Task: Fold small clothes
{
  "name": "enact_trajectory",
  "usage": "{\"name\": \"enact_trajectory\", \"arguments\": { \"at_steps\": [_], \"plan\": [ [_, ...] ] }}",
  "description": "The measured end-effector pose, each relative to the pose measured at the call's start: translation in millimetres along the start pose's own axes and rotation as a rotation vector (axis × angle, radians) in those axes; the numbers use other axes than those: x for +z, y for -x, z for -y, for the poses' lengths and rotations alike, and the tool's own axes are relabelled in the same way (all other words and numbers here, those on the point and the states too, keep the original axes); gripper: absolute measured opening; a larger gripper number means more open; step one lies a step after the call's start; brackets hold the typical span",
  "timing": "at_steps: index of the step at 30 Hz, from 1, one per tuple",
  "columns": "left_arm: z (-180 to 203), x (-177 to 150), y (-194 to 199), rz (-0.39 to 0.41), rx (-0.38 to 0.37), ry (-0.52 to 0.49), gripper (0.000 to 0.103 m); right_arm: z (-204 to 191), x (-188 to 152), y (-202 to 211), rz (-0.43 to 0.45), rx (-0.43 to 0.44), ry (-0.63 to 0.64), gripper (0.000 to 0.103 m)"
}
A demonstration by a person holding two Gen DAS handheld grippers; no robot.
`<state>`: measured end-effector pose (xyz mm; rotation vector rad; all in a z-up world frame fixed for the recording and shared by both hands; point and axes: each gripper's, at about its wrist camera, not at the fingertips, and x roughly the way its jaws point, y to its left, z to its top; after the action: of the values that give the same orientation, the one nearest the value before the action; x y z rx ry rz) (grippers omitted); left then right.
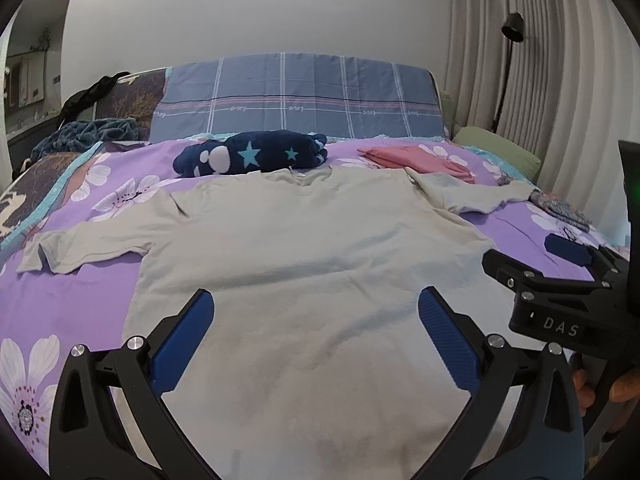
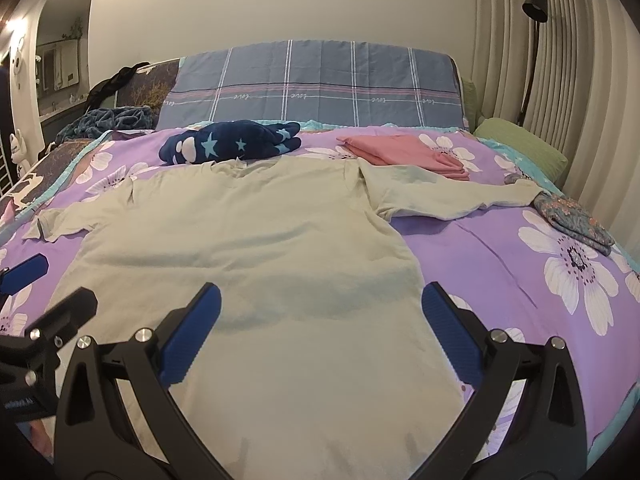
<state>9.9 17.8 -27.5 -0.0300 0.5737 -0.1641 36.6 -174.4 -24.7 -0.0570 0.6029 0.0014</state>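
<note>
A pale grey-green T-shirt (image 1: 304, 248) (image 2: 256, 240) lies spread flat on the purple flowered bedspread (image 1: 68, 292) (image 2: 500, 264), collar toward the headboard and both sleeves out to the sides. My left gripper (image 1: 316, 304) hangs open above the shirt's lower half, holding nothing. My right gripper (image 2: 320, 300) is open as well, over the shirt's lower right part near its side edge. In the left wrist view the right gripper (image 1: 532, 256) shows at the right edge, held by a hand (image 1: 600, 392). In the right wrist view the left gripper (image 2: 60, 284) shows at the left edge.
Behind the collar lies a folded navy garment with stars (image 1: 252, 154) (image 2: 232, 142). A folded pink garment (image 1: 416, 158) (image 2: 404, 150) and a small patterned cloth (image 1: 560, 208) (image 2: 576, 220) lie at the right. A plaid pillow (image 1: 296, 96), a green pillow (image 2: 524, 148) and curtains (image 2: 560, 80) are beyond.
</note>
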Motion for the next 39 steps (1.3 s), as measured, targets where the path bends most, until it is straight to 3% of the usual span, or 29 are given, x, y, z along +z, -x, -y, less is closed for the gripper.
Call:
{"name": "enact_trajectory", "arguments": {
  "at_steps": [6, 12, 22, 24, 27, 30, 34, 39],
  "plan": [
    [-13, 1, -11, -0.005, 0.024, -0.001, 0.102, -8, 3, -10, -0.009, -0.008, 0.027, 0.101],
    [-30, 1, -23, -0.023, -0.015, 0.019, 0.102, -19, 8, -24, -0.025, -0.014, 0.065, 0.101],
    [-98, 1, -52, -0.111, -0.062, 0.165, 0.102, -16, 19, -54, -0.066, 0.034, 0.078, 0.101],
    [-120, 1, -56, -0.124, -0.066, 0.21, 0.096, -13, 23, -61, -0.08, 0.037, 0.069, 0.101],
    [-166, 2, -65, -0.144, -0.065, 0.312, 0.081, -16, 26, -72, -0.098, 0.015, 0.077, 0.101],
    [-232, 5, -71, -0.14, 0.031, 0.446, 0.074, -24, 28, -80, -0.112, 0.014, 0.103, 0.101],
    [-316, -4, -74, -0.128, 0.083, 0.684, 0.074, -33, 30, -88, -0.116, 0.018, 0.139, 0.101],
    [-393, -16, -86, -0.077, 0.07, 0.923, 0.074, -37, 35, -105, -0.16, 0.023, 0.122, 0.101]
  ]
}}
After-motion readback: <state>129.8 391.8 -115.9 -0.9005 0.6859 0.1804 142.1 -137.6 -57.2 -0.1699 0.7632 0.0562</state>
